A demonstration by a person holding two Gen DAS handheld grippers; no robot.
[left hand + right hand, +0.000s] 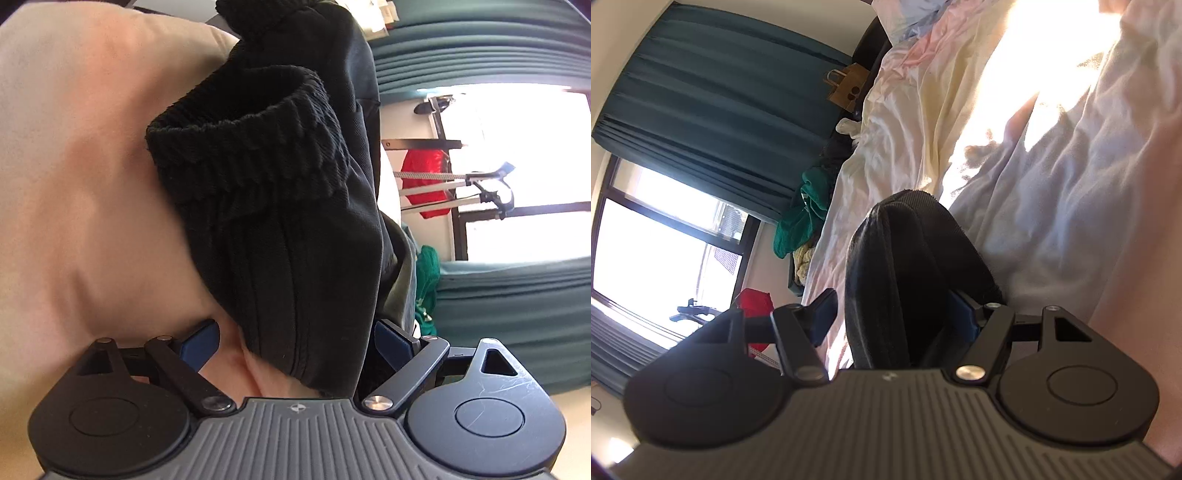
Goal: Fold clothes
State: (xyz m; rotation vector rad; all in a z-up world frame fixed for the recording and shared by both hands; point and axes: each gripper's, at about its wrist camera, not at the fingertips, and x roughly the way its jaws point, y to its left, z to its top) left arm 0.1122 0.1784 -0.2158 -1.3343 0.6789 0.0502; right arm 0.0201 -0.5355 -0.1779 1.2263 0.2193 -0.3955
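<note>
A black garment with a ribbed elastic cuff [258, 155] hangs between the two blue fingers [201, 347] of my left gripper [295, 347]. The jaws stand wide, one on each side of the cloth, not pressing it. Behind it lies pale pink bedding [81, 184]. In the right wrist view a bunched part of the same black garment [905, 266] sits between the fingers of my right gripper [894, 317]. Those jaws are wide too; the right finger [964, 314] touches the cloth. The garment rests on the pale sheet [1015, 147].
The bed is covered with rumpled cream and pink sheets [916, 103]. Teal curtains [720, 110] hang by a bright window [653, 251]. A green cloth heap [805, 214], a red item [753, 299] and a brown paper bag [846, 85] lie beside the bed.
</note>
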